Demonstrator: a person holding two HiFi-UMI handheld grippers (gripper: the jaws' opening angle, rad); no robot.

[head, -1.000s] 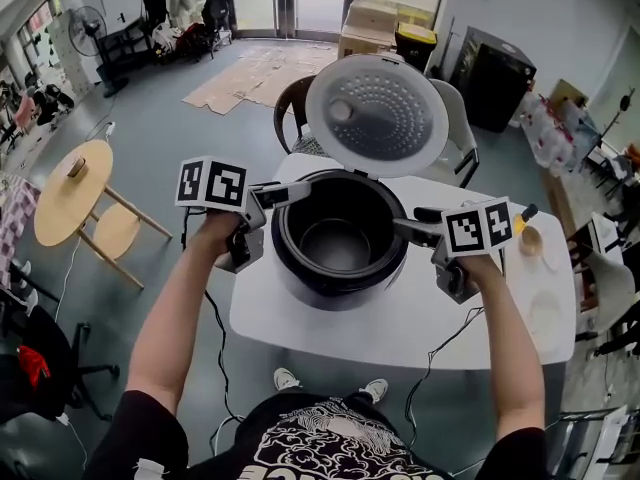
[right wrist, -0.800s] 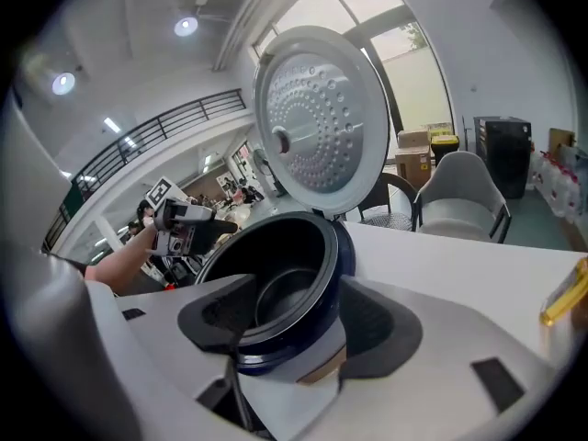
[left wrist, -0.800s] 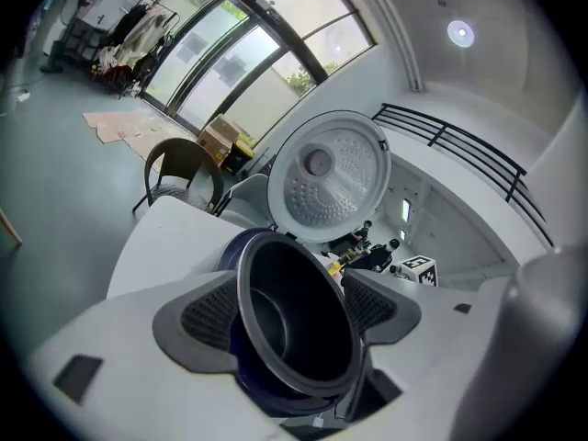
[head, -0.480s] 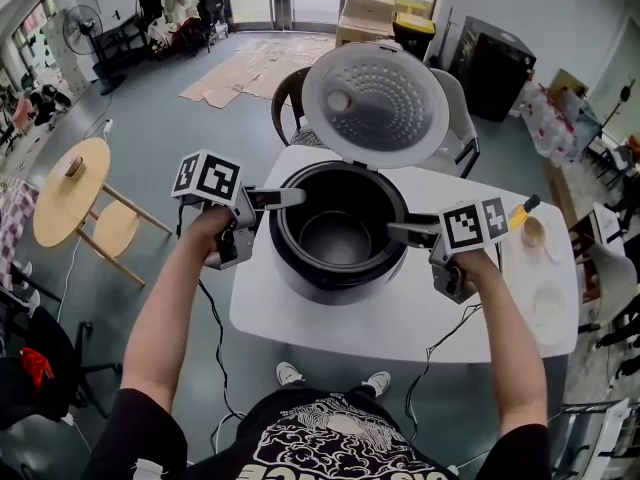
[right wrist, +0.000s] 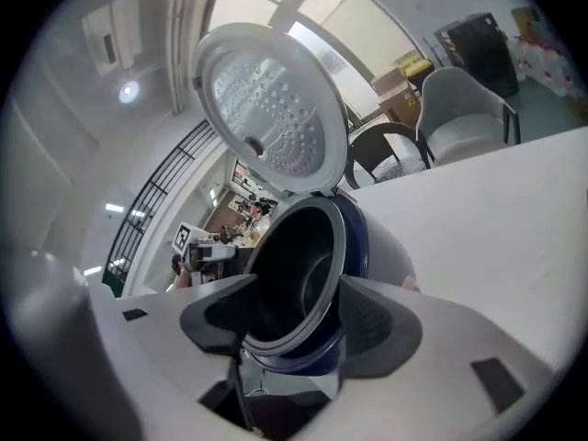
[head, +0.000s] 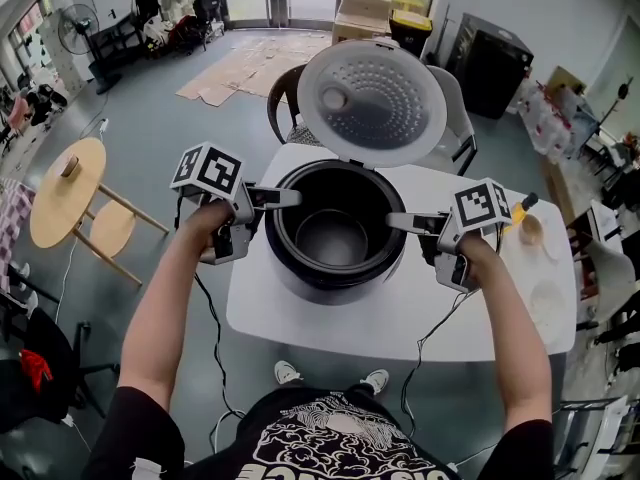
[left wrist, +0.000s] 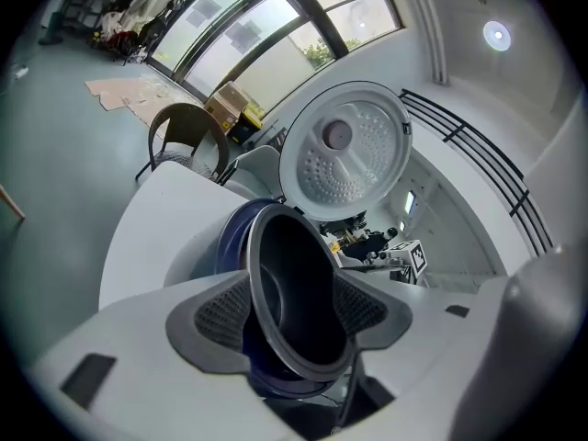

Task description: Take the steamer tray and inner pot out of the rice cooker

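Observation:
The dark rice cooker (head: 318,280) stands on a white table (head: 400,323) with its lid (head: 372,101) swung up at the back. Its black inner pot (head: 335,236) sits inside and looks empty. My left gripper (head: 290,198) is at the pot's left rim. In the left gripper view the rim (left wrist: 276,246) runs between the closing jaws of the left gripper (left wrist: 296,315), whose pads stand apart from it. My right gripper (head: 395,221) is at the right rim. The pot's edge (right wrist: 303,246) likewise lies between the closing jaws of the right gripper (right wrist: 299,324).
A spoon with a yellow handle (head: 527,226) and a pale round item (head: 545,303) lie on the table's right side. A chair (head: 455,118) stands behind the table and a round wooden side table (head: 65,188) to the left. Cables hang off the front edge.
Both grippers have rolled at the wrist, their marker cubes turning. The left gripper has sunk onto the pot's left rim. Both pairs of jaws look narrower.

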